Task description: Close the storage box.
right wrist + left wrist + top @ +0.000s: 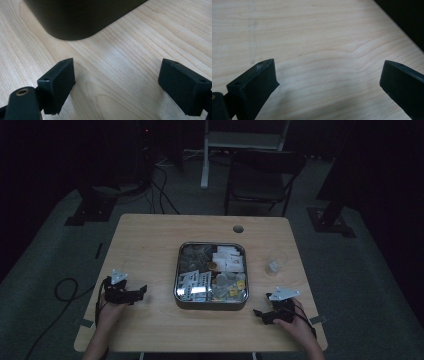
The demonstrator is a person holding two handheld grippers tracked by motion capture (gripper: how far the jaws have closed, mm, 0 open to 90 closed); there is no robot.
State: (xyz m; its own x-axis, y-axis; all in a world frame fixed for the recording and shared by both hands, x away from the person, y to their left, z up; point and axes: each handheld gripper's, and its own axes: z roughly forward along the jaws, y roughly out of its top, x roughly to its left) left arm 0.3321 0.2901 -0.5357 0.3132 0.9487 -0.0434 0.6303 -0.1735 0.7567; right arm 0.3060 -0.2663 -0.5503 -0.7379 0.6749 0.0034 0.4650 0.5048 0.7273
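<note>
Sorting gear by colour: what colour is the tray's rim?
Shiny silver metal tray, clearest in the high view.

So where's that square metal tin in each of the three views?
High view: the square metal tin sits mid-table, full of small items.
Right gripper view: its dark rounded corner lies across the top, beyond the open right gripper.
Left gripper view: bare wood ahead of the open left gripper, table edge at upper right.
Shared landmark: the light wood table.
</note>
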